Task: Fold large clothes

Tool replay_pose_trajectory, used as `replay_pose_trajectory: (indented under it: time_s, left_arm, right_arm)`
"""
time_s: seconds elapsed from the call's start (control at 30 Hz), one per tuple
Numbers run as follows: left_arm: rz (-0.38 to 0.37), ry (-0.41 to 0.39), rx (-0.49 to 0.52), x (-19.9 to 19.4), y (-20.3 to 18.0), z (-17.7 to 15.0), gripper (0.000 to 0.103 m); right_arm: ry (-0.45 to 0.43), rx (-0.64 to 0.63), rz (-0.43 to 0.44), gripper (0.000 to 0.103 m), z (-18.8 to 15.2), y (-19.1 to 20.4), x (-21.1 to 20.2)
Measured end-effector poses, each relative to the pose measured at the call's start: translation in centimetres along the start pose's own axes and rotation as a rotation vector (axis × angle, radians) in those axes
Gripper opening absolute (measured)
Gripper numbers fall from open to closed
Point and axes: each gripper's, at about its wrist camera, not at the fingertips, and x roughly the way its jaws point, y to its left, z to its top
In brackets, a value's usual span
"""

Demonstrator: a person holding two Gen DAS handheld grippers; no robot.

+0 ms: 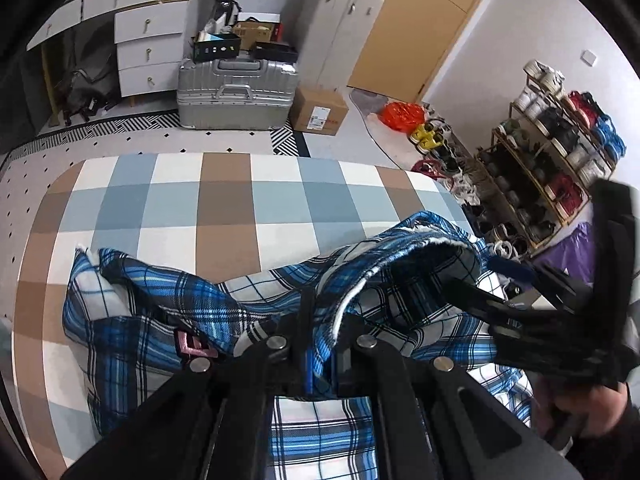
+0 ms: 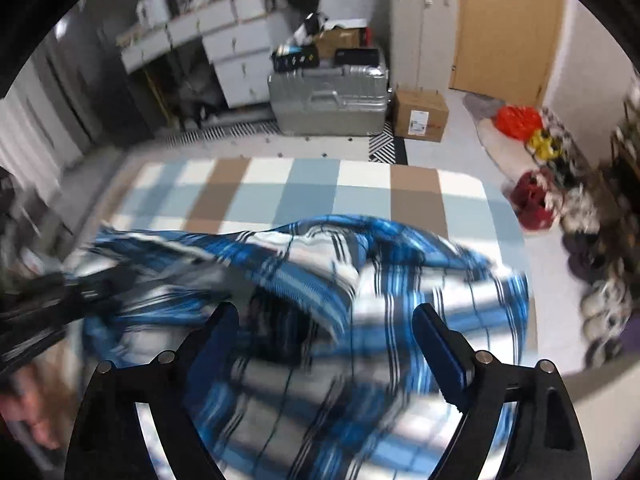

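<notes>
A blue, white and black plaid shirt (image 1: 160, 312) lies crumpled on the checked table cover (image 1: 224, 208). My left gripper (image 1: 320, 344) is shut on a fold of the shirt and holds that part lifted. My right gripper (image 2: 324, 320) is open, its jaws wide apart above the shirt (image 2: 400, 280), holding nothing. The right gripper also shows at the right edge of the left wrist view (image 1: 496, 280), close to the shirt's raised edge. The right wrist view is motion-blurred.
Beyond the table stand a silver suitcase (image 1: 236, 96), a cardboard box (image 1: 320, 110), white drawers (image 1: 148, 48) and a white wardrobe (image 1: 340, 28). A shoe rack (image 1: 548, 160) and loose shoes line the right side. A patterned rug (image 1: 132, 136) covers the floor.
</notes>
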Motion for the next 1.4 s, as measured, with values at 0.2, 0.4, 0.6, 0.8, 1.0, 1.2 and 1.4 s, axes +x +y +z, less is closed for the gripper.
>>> replay_pose_trajectory:
  time_s: [0.2,0.4,0.6,0.8,1.0,1.2,1.4]
  left_arm:
    - [0.016,-0.015,0.049,-0.4,-0.4,-0.1,0.001]
    - [0.004,-0.043,0.078,-3.7,-1.5,-1.8,0.001]
    - [-0.009,-0.100,0.113,-8.9,-3.1,-5.9,0.001]
    - [-0.001,-0.106,0.157,-10.7,-3.7,-13.0,0.001]
    - [-0.060,-0.050,0.040,-8.6,-2.1,-17.6,0.001]
    - [-0.008,-0.105,0.111,-7.9,-3.6,-20.0,0.002]
    - [0.048,-0.077,0.143,-7.1,-3.6,-20.4,0.004]
  right_arm:
    - [-0.002,0.036,-0.078,0.006,0.4,-0.6,1.9]
    - [-0.184,-0.018,-0.098,0.002,-0.4,-0.2,-4.8]
    - [-0.294,-0.031,-0.062,0.002,-4.7,1.7,-12.1]
    - [-0.343,0.036,-0.024,0.002,-13.5,3.2,-15.3]
    - [-0.285,0.180,-0.011,0.003,-22.0,3.2,-14.0]
    - [-0.271,0.288,-0.018,0.004,-25.0,2.3,-12.1]
    - [-0.196,0.292,-0.020,0.011,-26.3,1.9,-9.8]
